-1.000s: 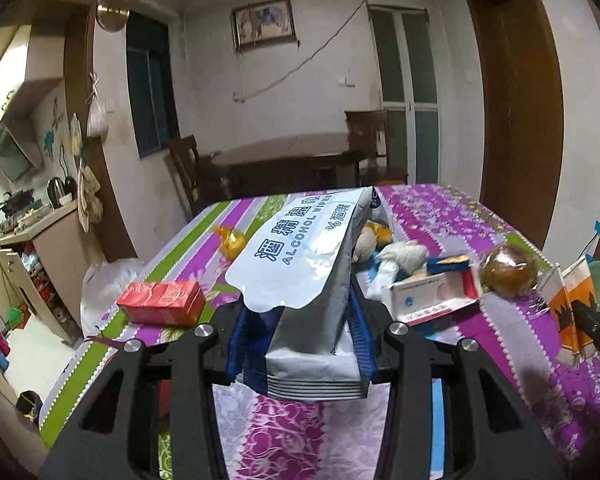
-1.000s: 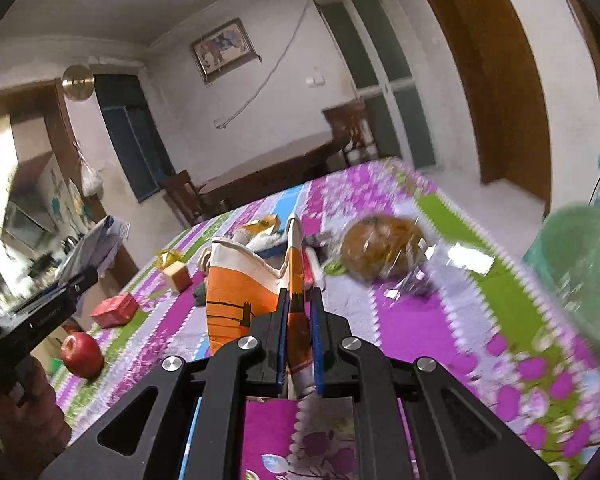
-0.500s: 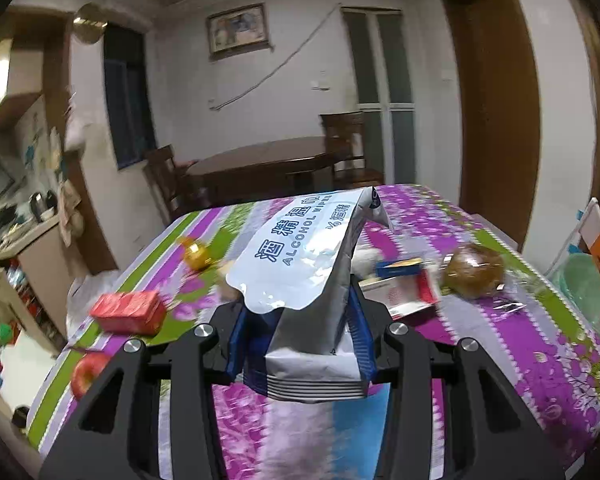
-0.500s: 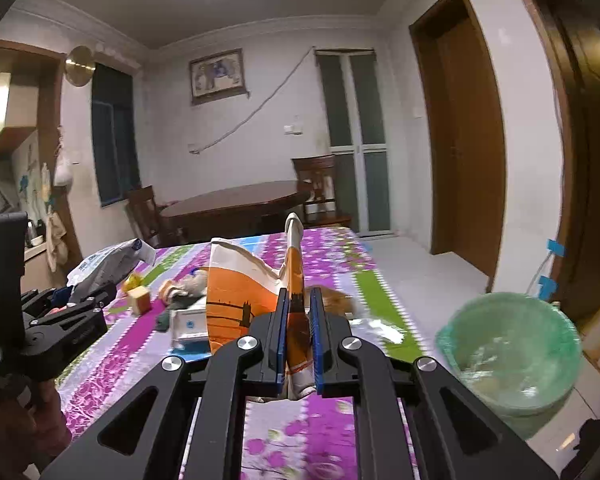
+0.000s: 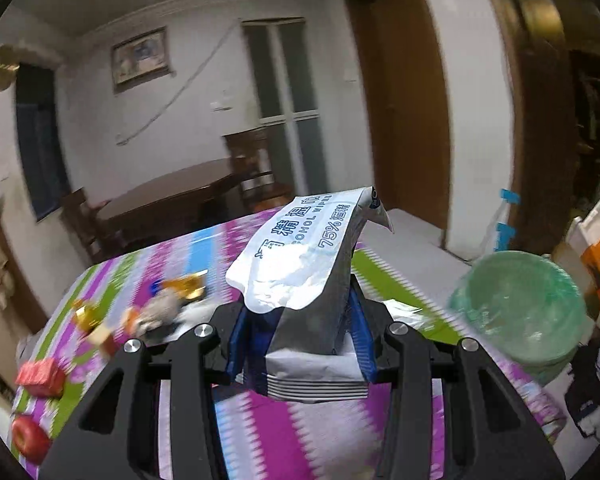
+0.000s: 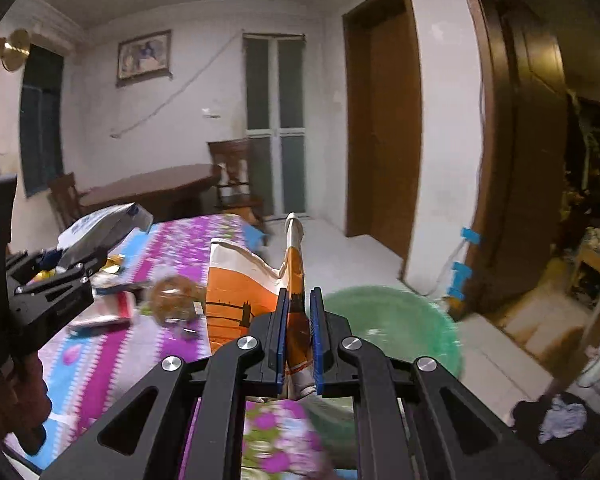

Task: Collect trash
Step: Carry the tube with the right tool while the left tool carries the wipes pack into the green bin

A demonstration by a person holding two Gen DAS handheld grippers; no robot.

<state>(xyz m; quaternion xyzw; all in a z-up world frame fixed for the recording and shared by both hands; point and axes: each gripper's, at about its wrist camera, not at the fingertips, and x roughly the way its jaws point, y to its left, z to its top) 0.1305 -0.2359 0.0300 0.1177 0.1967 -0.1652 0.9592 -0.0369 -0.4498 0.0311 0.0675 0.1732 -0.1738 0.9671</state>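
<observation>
Both pieces of trash now swung toward the bin

Left wrist: my left gripper (image 5: 300,344) clamps the silver alcohol-wipes pouch (image 5: 312,280); the green-lined round waste bin (image 5: 520,312) has entered view. Right wrist: my right gripper (image 6: 299,344) pinches the orange-and-white paper carton (image 6: 252,300), bin (image 6: 388,328) just beyond, so I judge 2 drops come next.

Silver wipes pack (image 5: 308,280) and orange carton (image 6: 252,300), apparently crumpled, held upright.

wrist views, level, sharing green bin (image 5: 520,312)
</observation>
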